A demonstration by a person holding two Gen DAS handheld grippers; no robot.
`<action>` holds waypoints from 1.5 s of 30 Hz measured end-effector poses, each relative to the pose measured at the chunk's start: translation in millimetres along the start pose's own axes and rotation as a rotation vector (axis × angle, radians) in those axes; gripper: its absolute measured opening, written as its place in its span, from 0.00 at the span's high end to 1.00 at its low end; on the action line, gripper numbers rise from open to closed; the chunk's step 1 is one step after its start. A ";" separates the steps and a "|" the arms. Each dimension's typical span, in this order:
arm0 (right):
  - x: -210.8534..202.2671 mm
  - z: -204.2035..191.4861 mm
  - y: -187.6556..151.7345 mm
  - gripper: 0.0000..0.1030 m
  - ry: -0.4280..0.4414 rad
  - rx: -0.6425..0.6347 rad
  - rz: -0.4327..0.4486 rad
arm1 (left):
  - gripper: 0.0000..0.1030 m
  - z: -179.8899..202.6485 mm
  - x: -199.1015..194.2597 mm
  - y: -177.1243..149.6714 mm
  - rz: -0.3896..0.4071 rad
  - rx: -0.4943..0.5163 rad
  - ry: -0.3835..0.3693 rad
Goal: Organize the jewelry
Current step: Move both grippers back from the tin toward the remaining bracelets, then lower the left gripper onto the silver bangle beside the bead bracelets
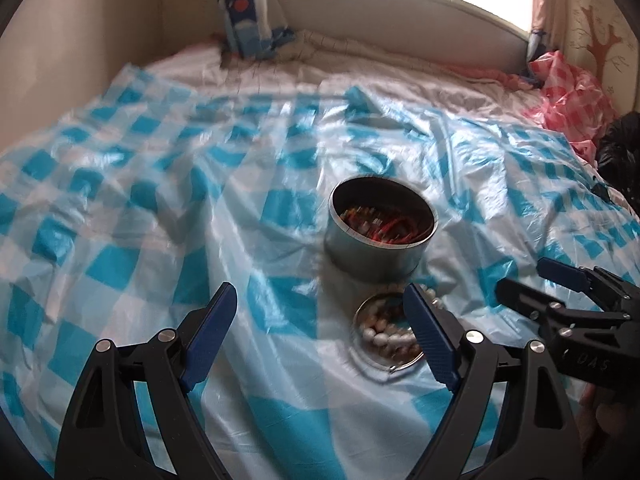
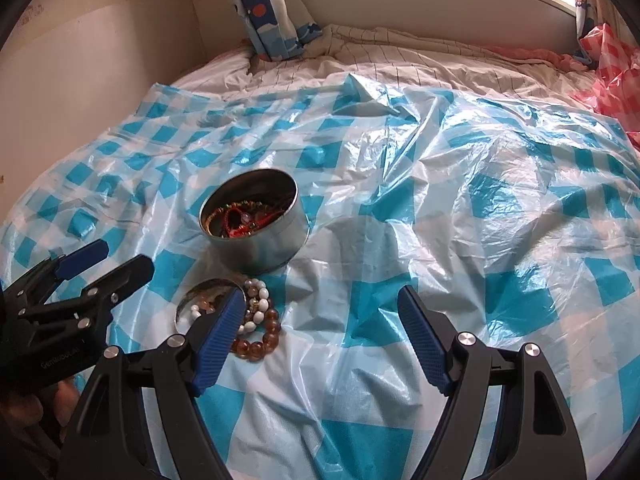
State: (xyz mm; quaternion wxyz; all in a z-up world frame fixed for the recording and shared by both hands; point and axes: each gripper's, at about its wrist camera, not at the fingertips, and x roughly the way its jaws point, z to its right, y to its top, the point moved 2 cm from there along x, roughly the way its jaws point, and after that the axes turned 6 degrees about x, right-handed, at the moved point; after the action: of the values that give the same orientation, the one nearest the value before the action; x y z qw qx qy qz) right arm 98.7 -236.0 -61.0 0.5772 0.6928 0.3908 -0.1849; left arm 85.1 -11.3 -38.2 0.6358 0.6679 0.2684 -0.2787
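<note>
A round metal tin (image 1: 378,230) (image 2: 256,226) stands open on the blue-checked plastic sheet, with red and gold jewelry inside. Its flat lid (image 1: 384,330) (image 2: 204,300) lies just in front of it, holding white and brown bead bracelets (image 1: 386,334). More bead bracelets (image 2: 256,328), white and amber, lie beside the lid. My left gripper (image 1: 320,316) (image 2: 116,262) is open and empty, left of the lid. My right gripper (image 2: 322,312) (image 1: 520,280) is open and empty, right of the lid, its left finger over the bracelets.
The blue-and-white checked plastic sheet (image 2: 440,220) covers a bed. A wall runs along the left. A curtain (image 2: 272,12) and window ledge are at the back. A pink checked plastic sheet (image 1: 568,92) and a black object (image 1: 620,152) lie at the far right.
</note>
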 end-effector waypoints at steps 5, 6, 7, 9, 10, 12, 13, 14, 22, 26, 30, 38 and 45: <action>7.2 1.3 -2.0 0.27 -0.009 0.007 -0.025 | 0.21 -22.9 10.9 -4.9 -0.054 -0.105 -0.069; 8.3 1.1 -2.4 0.27 -0.007 0.007 -0.030 | 0.21 -24.1 11.8 -5.5 -0.059 -0.110 -0.079; 9.2 0.3 -2.5 0.27 -0.005 0.004 -0.034 | 0.21 -23.4 12.9 -5.6 -0.062 -0.109 -0.082; 10.7 -2.0 -3.4 0.27 -0.002 -0.007 -0.042 | 0.22 -19.3 14.6 -5.9 -0.070 -0.097 -0.092; 11.5 -3.7 -4.1 0.27 -0.002 -0.015 -0.046 | 0.26 -13.9 15.4 -6.4 -0.070 -0.077 -0.102; 13.5 -7.0 -5.5 0.27 -0.011 -0.033 -0.053 | 0.31 -2.5 17.8 -6.2 -0.075 -0.025 -0.091; 14.1 -7.7 -5.7 0.27 -0.016 -0.036 -0.054 | 0.35 2.5 19.1 -6.1 -0.078 0.000 -0.083; 14.7 -7.7 -5.7 0.27 -0.019 -0.037 -0.055 | 0.39 9.5 21.1 -6.9 -0.084 0.032 -0.078; 17.2 -1.0 -3.8 0.27 -0.025 -0.007 -0.061 | 0.75 23.1 36.0 -13.6 -0.152 0.071 -0.102; 17.6 -1.3 -3.5 0.26 -0.024 -0.008 -0.064 | 0.94 22.9 41.6 -17.3 -0.186 0.069 -0.124; 18.7 -2.0 -4.3 0.26 -0.024 -0.007 -0.069 | 0.98 20.9 37.7 -16.5 -0.170 0.066 -0.116; 26.1 -11.3 -9.4 0.26 -0.017 -0.049 -0.101 | 0.98 -8.5 25.7 -8.3 -0.118 -0.060 -0.138; 29.2 -37.2 -11.6 0.26 0.013 -0.161 -0.080 | 0.98 -26.6 20.4 -4.3 -0.087 -0.128 -0.138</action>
State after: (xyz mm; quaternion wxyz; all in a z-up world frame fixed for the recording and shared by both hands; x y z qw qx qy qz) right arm 101.0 -190.9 -79.4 0.6205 0.6292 0.4356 -0.1714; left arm 97.1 15.6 -54.9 0.6815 0.5926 0.2701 -0.3337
